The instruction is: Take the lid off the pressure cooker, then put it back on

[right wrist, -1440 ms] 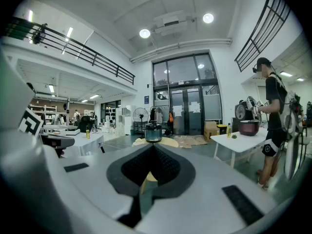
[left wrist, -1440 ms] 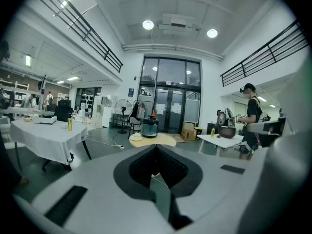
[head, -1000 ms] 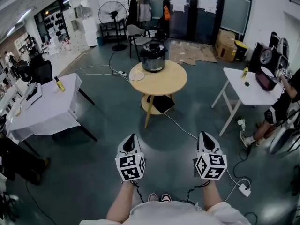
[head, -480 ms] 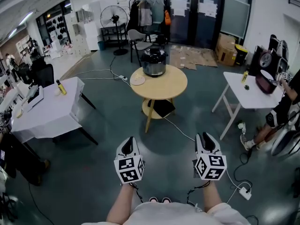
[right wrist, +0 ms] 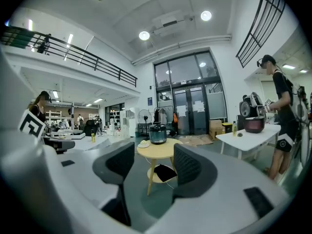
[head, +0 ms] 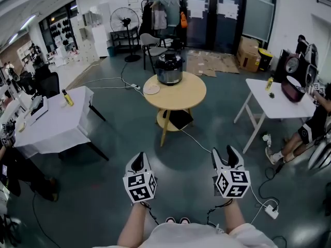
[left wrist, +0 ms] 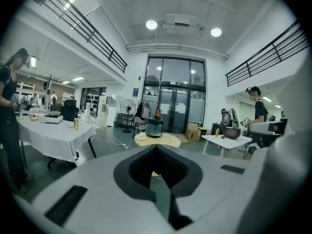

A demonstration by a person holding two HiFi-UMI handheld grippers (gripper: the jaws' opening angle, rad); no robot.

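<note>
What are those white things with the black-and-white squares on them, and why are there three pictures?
A person holds a pinching tool, called a gripper, in each hand; the squared cubes are part of them. One picture comes from a camera on the person's head, looking down; the other two from cameras riding on the grippers. The left gripper is shut and empty. The right gripper has just been opening its jaws, with nothing between them. Farther ahead, a round wooden table carries a pressure cooker with its lid on, and a small plate.
</note>
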